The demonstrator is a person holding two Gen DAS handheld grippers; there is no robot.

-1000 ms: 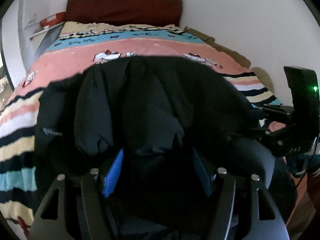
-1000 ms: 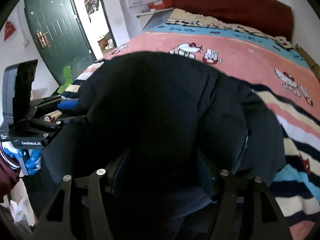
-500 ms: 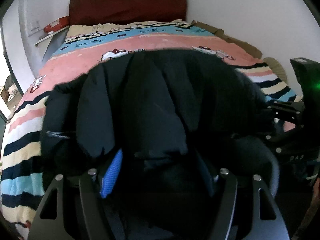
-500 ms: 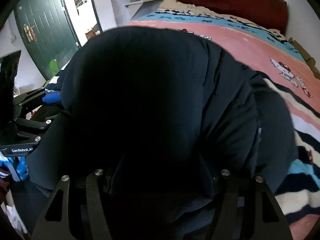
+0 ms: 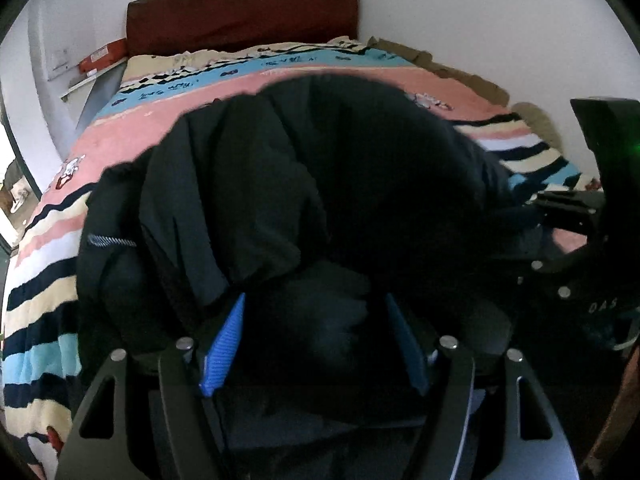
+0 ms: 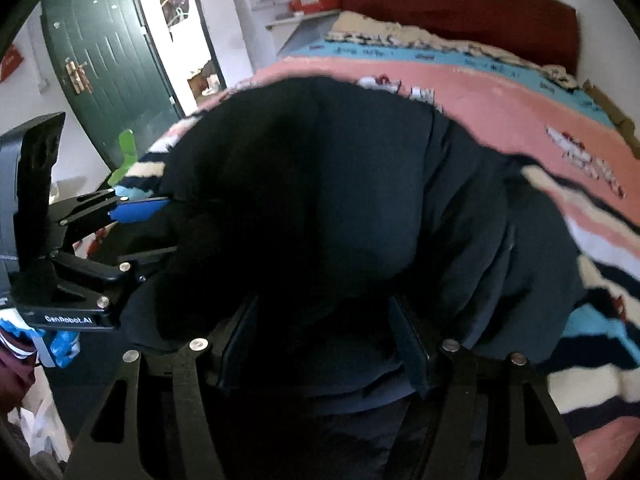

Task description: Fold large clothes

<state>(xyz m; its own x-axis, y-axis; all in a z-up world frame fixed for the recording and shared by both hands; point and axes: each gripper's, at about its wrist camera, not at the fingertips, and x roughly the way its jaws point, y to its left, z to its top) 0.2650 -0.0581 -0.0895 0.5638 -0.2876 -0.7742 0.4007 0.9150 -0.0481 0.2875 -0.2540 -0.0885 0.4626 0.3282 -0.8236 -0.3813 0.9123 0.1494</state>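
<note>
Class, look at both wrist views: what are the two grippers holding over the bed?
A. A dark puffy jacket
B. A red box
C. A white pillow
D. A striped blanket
A: the left gripper and right gripper each have the dark puffy jacket bunched between their fingers.

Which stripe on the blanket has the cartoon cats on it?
The wide pink stripe of the blanket. The blue, cream and dark stripes show no cats.
</note>
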